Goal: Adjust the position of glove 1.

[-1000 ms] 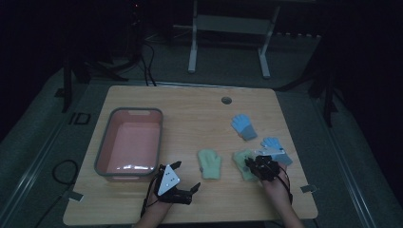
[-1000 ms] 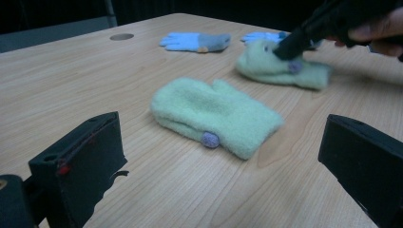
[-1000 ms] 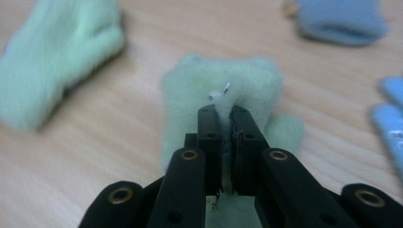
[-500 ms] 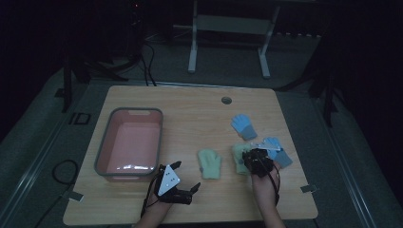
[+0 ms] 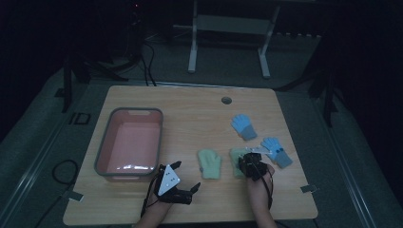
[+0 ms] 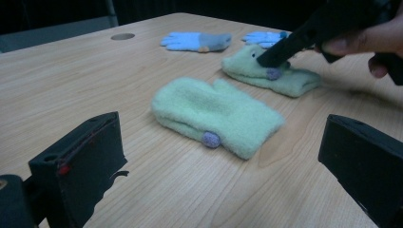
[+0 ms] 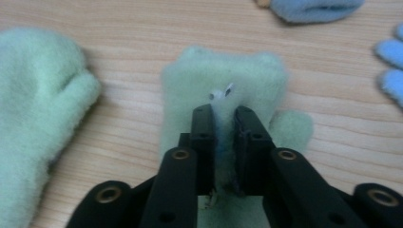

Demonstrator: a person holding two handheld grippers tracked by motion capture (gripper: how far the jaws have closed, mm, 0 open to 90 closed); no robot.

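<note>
Right now the right claw (image 7: 223, 118), its jaws having just been opening slightly, pinches the fuzzy pale-green fleece mitten (image 7: 223, 85) on the wooden desk (image 5: 190, 109), so next it likely lifts it toward the pink plastic bin (image 5: 105, 142), while the left claw (image 6: 223, 156) waits with jaws apart.

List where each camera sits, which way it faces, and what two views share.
High view: above the table's near edge, looking forward and down; forearms, left gripper, right gripper.
Left gripper view: low, across the table; own open jaws.
Right gripper view: down onto the right green mitten, jaws nearly closed on it.
Shared: left green mitten.
</note>
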